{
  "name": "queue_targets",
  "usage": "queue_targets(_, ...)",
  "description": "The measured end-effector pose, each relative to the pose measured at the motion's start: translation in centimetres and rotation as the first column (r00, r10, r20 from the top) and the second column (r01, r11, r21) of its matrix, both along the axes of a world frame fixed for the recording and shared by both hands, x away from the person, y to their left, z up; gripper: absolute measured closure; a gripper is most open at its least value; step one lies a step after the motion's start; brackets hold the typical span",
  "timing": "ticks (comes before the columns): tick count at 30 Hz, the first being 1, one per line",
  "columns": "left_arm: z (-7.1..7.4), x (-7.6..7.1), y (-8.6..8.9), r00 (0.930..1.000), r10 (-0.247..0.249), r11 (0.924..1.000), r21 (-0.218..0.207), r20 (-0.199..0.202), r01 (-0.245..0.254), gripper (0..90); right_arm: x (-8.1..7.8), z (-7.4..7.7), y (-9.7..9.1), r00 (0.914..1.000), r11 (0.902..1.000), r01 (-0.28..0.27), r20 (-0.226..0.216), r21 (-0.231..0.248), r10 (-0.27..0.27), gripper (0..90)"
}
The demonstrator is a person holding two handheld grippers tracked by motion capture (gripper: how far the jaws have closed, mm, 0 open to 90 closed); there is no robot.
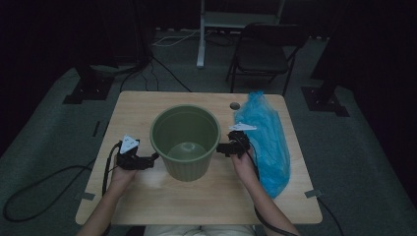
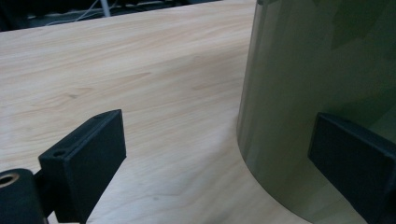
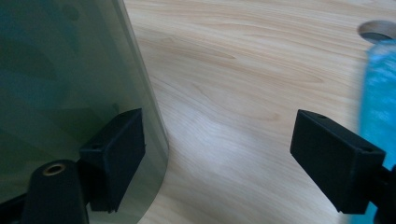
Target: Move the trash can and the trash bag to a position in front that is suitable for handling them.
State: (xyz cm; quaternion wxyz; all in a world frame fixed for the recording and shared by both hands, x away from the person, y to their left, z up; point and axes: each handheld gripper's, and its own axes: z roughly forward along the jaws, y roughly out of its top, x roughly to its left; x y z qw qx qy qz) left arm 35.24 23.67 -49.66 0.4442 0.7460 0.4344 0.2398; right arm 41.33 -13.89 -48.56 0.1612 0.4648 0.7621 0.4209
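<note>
the green bin [image 1: 185, 142] stands between both grippers; left gripper [image 1: 153, 158] spread wide beside its wall, gripping nothing; right gripper [image 1: 220, 147] likewise wide, blue bag [image 1: 268, 142] just outside its outer finger

The room around me is dim, its far end almost black. My light wooden desk [image 1: 147, 196] stands on grey-green carpet [image 1: 49, 132] and has a round cable hole [image 1: 235, 105] near its far right corner. Beyond the desk stands a dark folding chair [image 1: 265, 51], and beside it the pale leg of a white stand [image 1: 200, 44] rises from the floor. Black cables [image 1: 142, 73] trail over the carpet at the far left, by a dark stand base [image 1: 88, 88]; another base [image 1: 324, 98] sits at the right.
</note>
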Motion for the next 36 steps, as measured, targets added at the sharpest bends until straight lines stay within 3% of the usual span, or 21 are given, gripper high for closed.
queue_targets(7, 0.3, -1.3, -1.4, 0.9983, -0.059, 0.9977, 0.033, -0.001, 0.059, 4.7, -2.0, -0.2, -1.9, 1.0, 0.9999, -0.006, 0.003, 0.015, 0.006, 17.3)
queue_targets(22, 0.4, -4.7, -3.8, 0.9896, -0.144, 0.9881, 0.055, -0.003, 0.144, 4.6, -6.3, -0.4, -5.0, 1.0, 0.9996, -0.004, 0.009, 0.03, 0.004, 17.3)
queue_targets(30, 0.3, -5.8, -3.7, 0.9893, -0.146, 0.9883, 0.047, 0.004, 0.146, 4.6, -7.7, -0.6, -5.2, 0.9999, 0.9988, -0.012, 0.003, 0.047, 0.012, 16.9)
queue_targets(33, 0.1, -6.1, -3.6, 0.9863, -0.165, 0.9851, 0.051, 0.009, 0.164, 4.6, -7.8, -0.6, -5.4, 0.9998, 0.9988, -0.018, 0.0, 0.046, 0.018, 12.3)
queue_targets(36, -0.6, -6.2, -2.8, 0.9917, -0.122, 0.9917, 0.048, 0.041, 0.12, 4.6, -7.3, -0.1, -6.3, 0.9999, 0.999, -0.005, 0.012, 0.044, 0.004, 12.2)
